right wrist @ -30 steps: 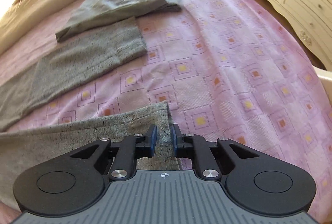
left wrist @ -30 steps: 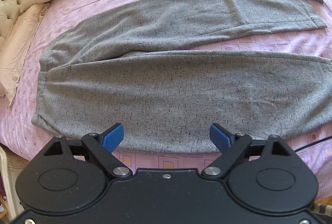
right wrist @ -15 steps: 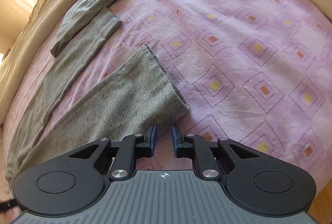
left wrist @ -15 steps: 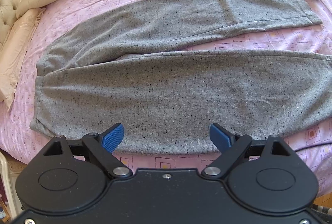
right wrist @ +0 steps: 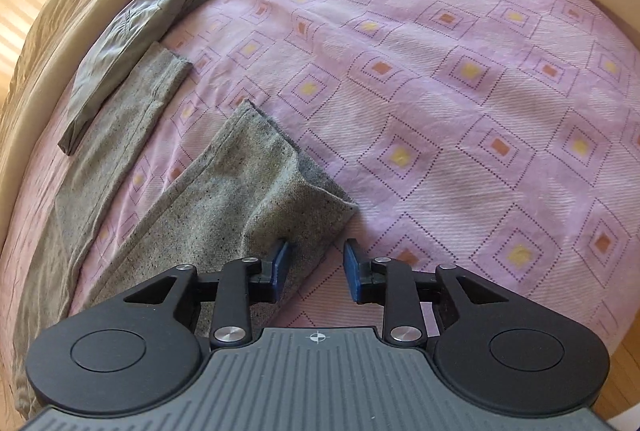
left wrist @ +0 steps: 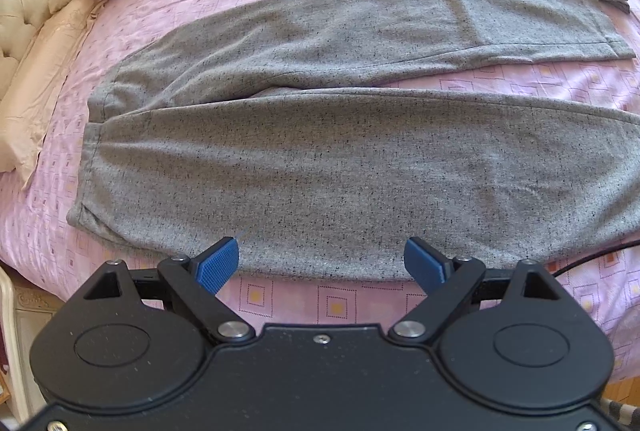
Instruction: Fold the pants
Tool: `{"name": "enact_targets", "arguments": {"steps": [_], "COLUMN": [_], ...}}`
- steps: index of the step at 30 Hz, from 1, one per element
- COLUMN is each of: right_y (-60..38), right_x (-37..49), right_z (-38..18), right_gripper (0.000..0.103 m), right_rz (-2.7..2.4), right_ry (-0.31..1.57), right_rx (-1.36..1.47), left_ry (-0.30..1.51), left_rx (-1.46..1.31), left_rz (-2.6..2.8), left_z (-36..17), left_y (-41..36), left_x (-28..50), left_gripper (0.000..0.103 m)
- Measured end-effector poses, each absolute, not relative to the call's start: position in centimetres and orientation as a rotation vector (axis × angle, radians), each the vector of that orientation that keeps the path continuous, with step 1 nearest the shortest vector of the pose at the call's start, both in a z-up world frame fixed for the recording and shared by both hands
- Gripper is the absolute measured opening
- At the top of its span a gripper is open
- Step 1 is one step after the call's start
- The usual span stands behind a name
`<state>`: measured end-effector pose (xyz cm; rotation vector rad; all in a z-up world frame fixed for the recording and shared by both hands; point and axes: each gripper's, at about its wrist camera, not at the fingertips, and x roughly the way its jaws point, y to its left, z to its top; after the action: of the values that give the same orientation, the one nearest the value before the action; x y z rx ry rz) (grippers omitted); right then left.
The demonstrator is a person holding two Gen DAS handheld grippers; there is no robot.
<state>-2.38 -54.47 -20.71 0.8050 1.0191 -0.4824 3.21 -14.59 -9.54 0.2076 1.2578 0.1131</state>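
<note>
right wrist view has my right gripper (right wrist: 314,263) jaws just parting off the pants (right wrist: 224,199) hem, left gripper (left wrist: 322,263) jaws wide and empty; next i judge both must regrasp one leg's edge to fold.

left claw (left wrist: 322,259) spread wide, right claw (right wrist: 316,255) just opening

We lose the near leg of the grey pants (left wrist: 340,167) past the right edge of the left wrist view, its cuff unseen there. In the right wrist view the waistband is cut off, and the right tongs (right wrist: 314,265) body hides the near fabric.
</note>
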Motion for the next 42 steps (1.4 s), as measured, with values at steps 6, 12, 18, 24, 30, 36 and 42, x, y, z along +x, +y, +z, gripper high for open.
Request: {"name": "enact_targets", "arguments": {"steps": [6, 12, 18, 24, 30, 36, 42], "right_y": [-54.5, -53.3, -53.0, -52.2, -51.7, -48.9, -43.6], "right_x": [-1.1, -2.1, -3.6, -3.7, -3.3, 2.1, 12.4], "right_z": [-21.4, -18.1, -18.3, -19.2, -16.1, -11.1, -10.5], "right_gripper": [0.023, 0.009, 0.009, 0.009, 0.014, 0.02, 0.03], "right_rz": [-0.509, -0.493, -0.574, -0.612, -0.627, -0.325, 0.027], "right_ry": [1.02, 0.99, 1.049, 1.102, 1.108, 1.008, 0.959], "right_rx": [0.845, 0.673, 0.596, 0.531, 0.458, 0.243, -0.01], "left_ry": [1.245, 1.238, 1.262, 1.372, 1.431, 1.291, 1.173], "left_rx": [0.222, 0.251, 0.296, 0.356, 0.32, 0.324, 0.305], "left_rz": [0.071, 0.051, 0.022, 0.075, 0.045, 0.012, 0.006], "left_z": [-9.9, -11.9, -14.9, -20.0, -20.0, -14.8, -10.7], "left_y": [-14.8, -14.1, -12.1, -9.2, -7.2, -7.8, -9.2], "left_x": [3.5, 4.7, 5.9, 7.0, 7.5, 10.6, 17.6], "left_gripper": [0.09, 0.09, 0.09, 0.091, 0.084, 0.085, 0.086]}}
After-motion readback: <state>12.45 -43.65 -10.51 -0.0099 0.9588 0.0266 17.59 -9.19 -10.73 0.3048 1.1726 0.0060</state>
